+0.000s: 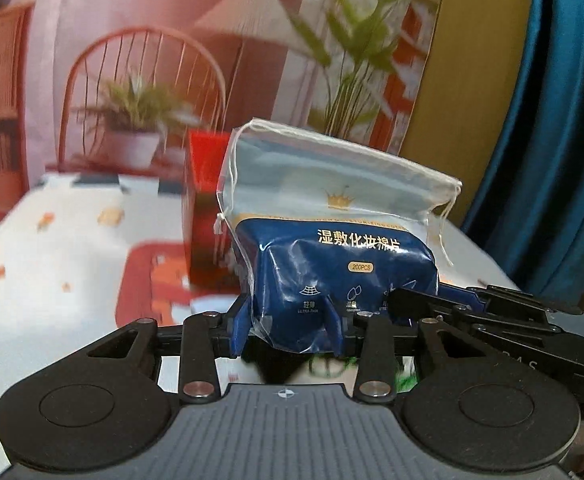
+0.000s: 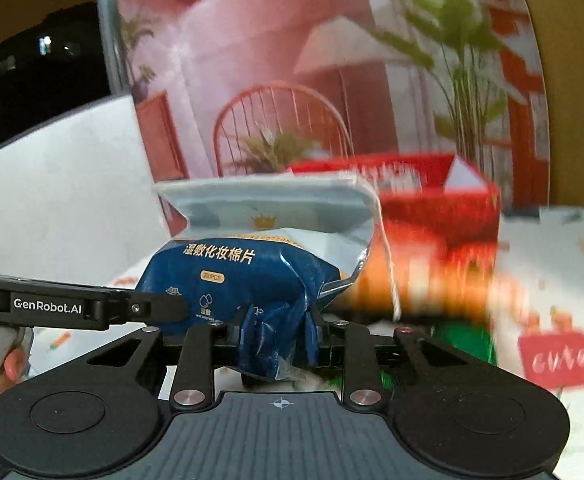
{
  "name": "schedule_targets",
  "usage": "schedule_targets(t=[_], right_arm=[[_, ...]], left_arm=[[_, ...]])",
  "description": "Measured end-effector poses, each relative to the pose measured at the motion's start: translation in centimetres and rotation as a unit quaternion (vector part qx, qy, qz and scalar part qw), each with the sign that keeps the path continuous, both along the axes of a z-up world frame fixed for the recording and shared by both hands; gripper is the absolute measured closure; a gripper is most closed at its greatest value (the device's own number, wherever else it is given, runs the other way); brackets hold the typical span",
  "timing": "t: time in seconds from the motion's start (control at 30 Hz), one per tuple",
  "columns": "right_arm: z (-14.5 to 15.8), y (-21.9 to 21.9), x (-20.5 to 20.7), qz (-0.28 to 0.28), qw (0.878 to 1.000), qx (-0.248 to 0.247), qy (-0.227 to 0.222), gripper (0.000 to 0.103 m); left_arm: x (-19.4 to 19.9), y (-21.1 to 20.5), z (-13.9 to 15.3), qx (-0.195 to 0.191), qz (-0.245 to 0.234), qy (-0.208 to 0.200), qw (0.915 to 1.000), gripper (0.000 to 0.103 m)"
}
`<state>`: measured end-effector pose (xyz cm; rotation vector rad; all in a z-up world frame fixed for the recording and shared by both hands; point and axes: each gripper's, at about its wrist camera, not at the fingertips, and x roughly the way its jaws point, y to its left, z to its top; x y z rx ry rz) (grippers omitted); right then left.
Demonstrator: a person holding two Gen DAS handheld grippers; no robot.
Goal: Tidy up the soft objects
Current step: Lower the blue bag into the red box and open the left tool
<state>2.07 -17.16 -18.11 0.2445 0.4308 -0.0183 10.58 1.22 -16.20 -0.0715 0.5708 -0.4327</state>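
White tablecloth w/ orange cartoon print [image 1: 52, 248] covers the table. Red cardboard box [image 2: 432, 216] stands on it, behind the pack. Blue-and-clear plastic drawstring pack of cotton pads [image 1: 332, 248] is held above the cloth, both grippers clamped on its lower edge: left gripper [image 1: 288, 320] on one part, right gripper [image 2: 276, 332] on a crumpled corner.

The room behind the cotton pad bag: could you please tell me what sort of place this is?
Probably a staged home tabletop, not a real living room. A printed backdrop of a chair and lamp hangs behind a cartoon-print tablecloth, with a red box and blue curtain nearby.
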Motion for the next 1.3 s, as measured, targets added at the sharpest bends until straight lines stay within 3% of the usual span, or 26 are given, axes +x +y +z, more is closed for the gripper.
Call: schedule_targets(t=[0.27,0.53,0.97,1.3], right_arm=[[4.0,-1.5,2.8,0.011,0.999,-0.032,-0.04,0.079],[5.9,-3.3,6.5,0.007,0.998,-0.043,-0.051,0.079],[7.1,-7.6,11.4,0.007,0.998,-0.05,-0.022,0.079],[8.2,-10.8,17.6,0.006,1.0,-0.02,-0.007,0.079]], left_arm=[[2.4,-0.8,3.8,-0.014,-0.001,-0.035,0.9993,0.061],[5.0,-2.0,5.4,-0.018,-0.007,-0.047,0.9987,0.061],[10.4,-4.0,6.2,-0.03,-0.02,-0.037,0.9987,0.061],[16.9,-3.8,7.5,-0.042,-0.003,-0.024,0.9988,0.061]])
